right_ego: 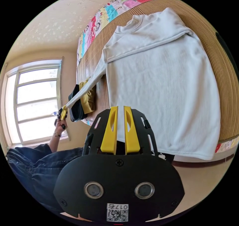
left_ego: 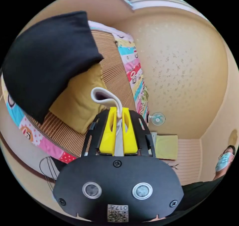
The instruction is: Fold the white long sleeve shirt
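Observation:
The white long sleeve shirt (right_ego: 161,86) lies flat on a bamboo mat (right_ego: 221,69), its hem hanging over the bed's edge. One sleeve is folded across the chest. The other sleeve (right_ego: 87,86) stretches out taut to my left gripper (right_ego: 63,112), which a hand holds beside the bed. In the left gripper view, the left gripper (left_ego: 119,112) is shut on the white cuff (left_ego: 104,96), which loops out past the jaw tips. My right gripper (right_ego: 121,108) hovers over the shirt's lower side edge, jaws nearly together with nothing between them.
A black pillow (left_ego: 49,61) and a yellow pillow (left_ego: 77,104) rest on the mat beside the stretched sleeve. A colourful patchwork sheet (right_ego: 99,19) borders the mat along the wall. A window (right_ego: 34,99) and a small fan (left_ego: 157,118) are further off. A masked person (left_ego: 224,161) sits nearby.

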